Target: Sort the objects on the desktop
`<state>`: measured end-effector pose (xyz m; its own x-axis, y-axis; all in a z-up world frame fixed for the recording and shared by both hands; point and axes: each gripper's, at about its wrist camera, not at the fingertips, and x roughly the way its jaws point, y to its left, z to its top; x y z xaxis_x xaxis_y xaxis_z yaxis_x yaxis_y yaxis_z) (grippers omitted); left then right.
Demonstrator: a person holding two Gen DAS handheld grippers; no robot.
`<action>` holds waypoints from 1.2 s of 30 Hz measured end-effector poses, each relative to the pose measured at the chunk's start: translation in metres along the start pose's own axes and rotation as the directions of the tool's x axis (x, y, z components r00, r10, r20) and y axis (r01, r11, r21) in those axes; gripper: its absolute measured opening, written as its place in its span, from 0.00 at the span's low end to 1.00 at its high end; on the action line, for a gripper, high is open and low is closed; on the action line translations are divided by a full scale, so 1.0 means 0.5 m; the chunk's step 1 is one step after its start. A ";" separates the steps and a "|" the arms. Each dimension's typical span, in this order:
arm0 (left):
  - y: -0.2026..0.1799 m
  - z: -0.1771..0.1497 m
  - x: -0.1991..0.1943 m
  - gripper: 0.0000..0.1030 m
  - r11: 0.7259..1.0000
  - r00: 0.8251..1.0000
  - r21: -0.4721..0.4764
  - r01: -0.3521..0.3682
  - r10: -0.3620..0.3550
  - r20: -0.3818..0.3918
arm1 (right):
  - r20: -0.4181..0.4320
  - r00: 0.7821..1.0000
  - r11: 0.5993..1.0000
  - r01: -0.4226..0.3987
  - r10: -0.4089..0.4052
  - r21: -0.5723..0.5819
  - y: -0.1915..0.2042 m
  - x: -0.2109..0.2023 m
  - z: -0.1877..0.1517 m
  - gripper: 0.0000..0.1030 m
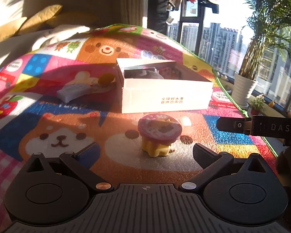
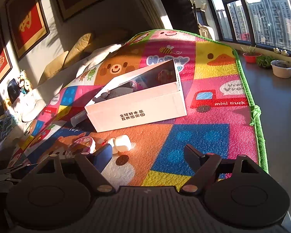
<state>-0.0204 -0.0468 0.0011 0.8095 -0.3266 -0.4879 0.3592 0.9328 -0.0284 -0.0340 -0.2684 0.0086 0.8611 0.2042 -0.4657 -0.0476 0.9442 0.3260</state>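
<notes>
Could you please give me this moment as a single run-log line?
left tongs: open, lined up on jelly cup | right tongs: open, empty | white box: holds items | marshmallows: on mat

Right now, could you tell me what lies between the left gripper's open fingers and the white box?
In the left wrist view, a pink-lidded yellow jelly cup stands on the mat between the left gripper and the white box, with bare mat either side of it.

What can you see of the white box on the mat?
The white box is a lidless rectangular carton, apparently cardboard, with black Chinese print on its near side. It sits flat on the colourful play mat, angled in the right wrist view. Inside lie dark grey and pink items, unclear. A flat grey object lies at its left side; contact unclear.
</notes>
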 end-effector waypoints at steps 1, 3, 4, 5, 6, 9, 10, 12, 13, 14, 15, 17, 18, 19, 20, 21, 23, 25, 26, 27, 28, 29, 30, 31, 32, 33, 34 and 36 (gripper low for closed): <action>-0.016 0.007 0.005 1.00 0.998 0.999 0.058 -0.030 0.029 0.022 | 0.002 1.000 1.000 0.001 -0.001 0.000 0.000 0.000 0.000 0.80; -0.039 0.020 0.027 1.00 0.990 0.997 0.126 -0.069 0.065 0.041 | 0.008 1.000 1.000 0.004 -0.004 0.017 -0.005 -0.002 0.001 0.81; -0.043 0.025 0.040 1.00 0.989 0.998 0.130 -0.065 0.061 0.030 | 0.010 1.000 1.000 0.002 -0.003 0.028 -0.008 -0.002 0.002 0.81; -0.045 0.030 0.052 1.00 0.990 0.999 0.129 -0.049 0.049 0.008 | 0.009 1.000 0.999 0.002 -0.003 0.039 -0.012 -0.002 0.003 0.81; -0.047 0.033 0.062 1.00 0.991 0.999 0.126 -0.039 0.040 -0.007 | 0.008 1.000 0.999 0.002 -0.002 0.050 -0.016 -0.001 0.004 0.81; -0.051 0.038 0.068 0.88 0.991 0.999 0.126 -0.041 0.041 0.006 | 0.001 1.000 0.997 -0.003 0.003 0.071 -0.022 0.001 0.005 0.81; -0.048 0.039 0.068 0.78 0.992 0.999 0.123 -0.042 0.042 0.004 | -0.003 1.000 0.997 -0.003 0.003 0.072 -0.022 0.002 0.005 0.81; -0.038 0.041 0.071 0.61 0.994 1.000 0.104 -0.018 0.020 -0.023 | -0.016 1.000 0.998 0.011 -0.010 0.061 -0.017 0.006 0.005 0.81; -0.032 0.041 0.069 0.60 0.995 1.000 0.101 -0.008 0.011 -0.029 | -0.024 1.000 0.999 0.019 -0.018 0.046 -0.012 0.008 0.006 0.81; -0.027 0.039 0.061 0.60 0.995 1.000 0.100 -0.002 0.004 -0.027 | -0.035 0.999 1.000 0.014 -0.013 0.027 -0.006 0.012 0.008 0.81; -0.020 0.036 0.049 0.60 0.995 1.000 0.100 0.000 0.002 -0.024 | -0.046 0.999 1.000 0.009 -0.008 0.003 0.003 0.016 0.009 0.81; -0.003 0.028 0.021 0.60 0.996 1.000 0.092 -0.006 0.007 -0.016 | -0.061 0.998 0.998 0.014 -0.018 -0.060 0.027 0.027 0.014 0.81; 0.010 0.022 0.002 0.60 0.997 1.000 0.081 -0.015 0.016 -0.016 | -0.074 0.997 0.995 0.016 -0.023 -0.096 0.042 0.035 0.017 0.81; 0.022 0.018 -0.012 0.60 0.997 0.999 0.068 -0.026 0.028 -0.022 | -0.093 0.995 0.991 0.015 -0.028 -0.132 0.057 0.046 0.021 0.81; 0.034 0.013 -0.026 0.60 0.998 0.999 0.055 -0.039 0.041 -0.029 | -0.113 0.993 0.986 0.012 -0.031 -0.165 0.070 0.059 0.025 0.81; 0.045 0.009 -0.039 0.60 0.998 0.998 0.042 -0.052 0.054 -0.033 | -0.124 0.992 0.982 0.009 -0.033 -0.187 0.082 0.069 0.027 0.81; 0.061 0.002 -0.057 0.60 0.998 0.997 0.020 -0.067 0.068 -0.036 | -0.140 0.990 0.969 -0.004 -0.031 -0.245 0.110 0.099 0.032 0.81; 0.076 -0.004 -0.072 0.60 0.997 0.997 0.002 -0.074 0.074 -0.031 | -0.148 0.988 0.956 0.006 -0.051 -0.294 0.134 0.129 0.032 0.79; 0.080 -0.006 -0.075 0.60 0.997 0.997 -0.005 -0.077 0.077 -0.030 | -0.159 0.985 0.952 0.014 -0.066 -0.307 0.141 0.143 0.032 0.76; 0.084 -0.008 -0.077 0.60 0.997 0.996 -0.010 -0.079 0.079 -0.033 | -0.177 0.981 0.948 0.021 -0.081 -0.316 0.146 0.159 0.032 0.67; 0.088 -0.010 -0.079 0.60 0.997 0.996 -0.016 -0.081 0.080 -0.036 | -0.205 0.974 0.947 0.028 -0.098 -0.321 0.149 0.173 0.032 0.55; 0.090 -0.012 -0.082 0.60 0.996 0.996 -0.020 -0.083 0.082 -0.038 | -0.196 0.974 0.945 0.047 -0.116 -0.325 0.152 0.174 0.032 0.51; 0.091 -0.013 -0.085 0.60 0.996 0.996 -0.023 -0.083 0.082 -0.039 | -0.195 0.974 0.944 0.050 -0.118 -0.325 0.154 0.171 0.033 0.42; 0.092 -0.014 -0.088 0.60 0.996 0.996 -0.024 -0.081 0.080 -0.039 | -0.209 0.973 0.947 0.027 -0.099 -0.321 0.156 0.157 0.035 0.42; 0.091 -0.013 -0.090 0.60 0.997 0.996 -0.023 -0.078 0.077 -0.038 | -0.206 0.975 0.948 0.011 -0.080 -0.319 0.156 0.142 0.037 0.42; 0.089 -0.012 -0.093 0.60 0.997 0.997 -0.021 -0.074 0.073 -0.035 | -0.199 0.977 0.944 0.005 -0.074 -0.329 0.158 0.128 0.036 0.42; 0.084 -0.010 -0.096 0.60 0.997 0.997 -0.017 -0.070 0.070 -0.029 | -0.188 0.979 0.936 0.002 -0.073 -0.352 0.162 0.109 0.035 0.42; 0.070 -0.002 -0.103 0.60 0.998 0.998 -0.003 -0.062 0.062 -0.010 | -0.185 0.981 0.927 -0.011 -0.064 -0.376 0.161 0.074 0.033 0.42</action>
<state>-0.0501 0.0032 0.0243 0.8253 -0.2668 -0.4977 0.3072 0.9516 -0.0006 0.0025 -0.1890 0.0313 0.7538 0.1878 -0.6296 -0.2435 0.9699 -0.0022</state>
